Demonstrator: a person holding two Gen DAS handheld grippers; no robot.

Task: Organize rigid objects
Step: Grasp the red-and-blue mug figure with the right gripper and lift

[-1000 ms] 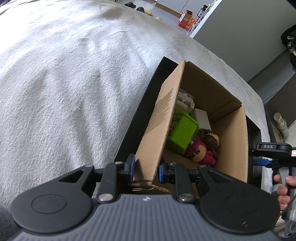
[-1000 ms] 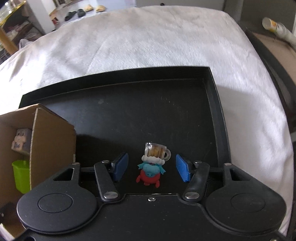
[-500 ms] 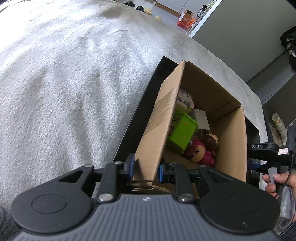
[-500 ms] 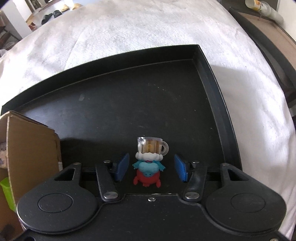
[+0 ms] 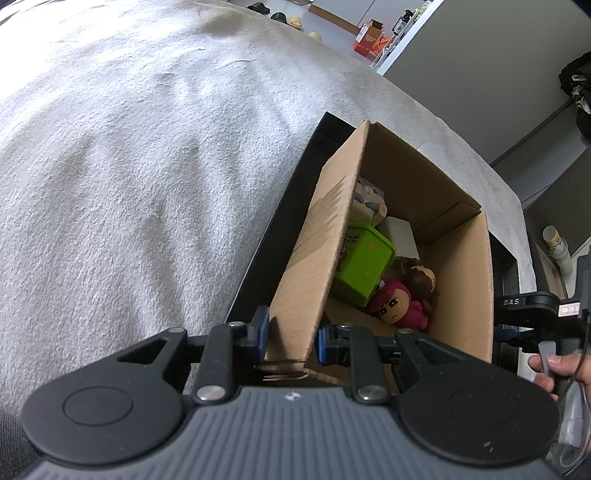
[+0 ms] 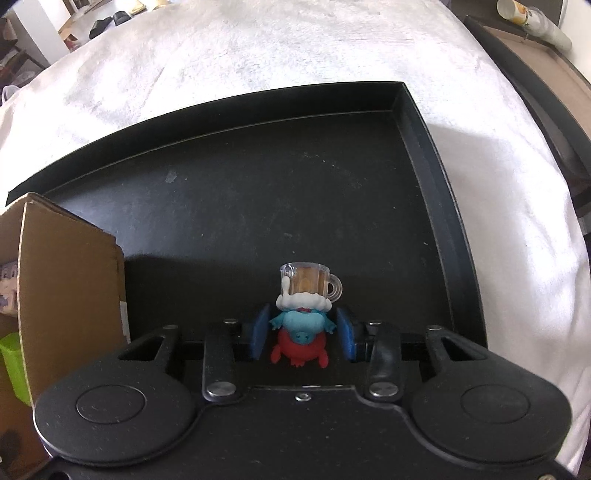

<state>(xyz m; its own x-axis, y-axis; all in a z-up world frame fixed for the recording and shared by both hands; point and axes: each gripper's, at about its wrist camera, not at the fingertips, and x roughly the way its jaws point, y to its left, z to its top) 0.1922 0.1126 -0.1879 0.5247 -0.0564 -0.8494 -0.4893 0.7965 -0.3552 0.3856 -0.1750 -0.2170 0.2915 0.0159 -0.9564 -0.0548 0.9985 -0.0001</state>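
Note:
My left gripper (image 5: 291, 338) is shut on the near wall of an open cardboard box (image 5: 314, 258). The box stands on a black tray (image 5: 273, 236) and holds a green toy box (image 5: 364, 264), a pink figure (image 5: 395, 308), a brown figure (image 5: 421, 278) and a pale figure (image 5: 367, 195). In the right wrist view my right gripper (image 6: 303, 332) has its blue pads close on both sides of a small red and blue figure with a beer mug on its head (image 6: 304, 314), standing on the black tray (image 6: 258, 184). The box's corner (image 6: 70, 266) is at the left.
The tray lies on a white fuzzy blanket (image 5: 129, 166). Its raised rim (image 6: 432, 155) runs along the far and right sides. A dark table edge with a paper cup (image 6: 532, 22) is at the far right. The other hand-held gripper (image 5: 532, 314) shows at the right of the left wrist view.
My right gripper has moved forward around the mug figure and its pads have closed in from wide open to the figure's sides. The left gripper holds still on the box wall.

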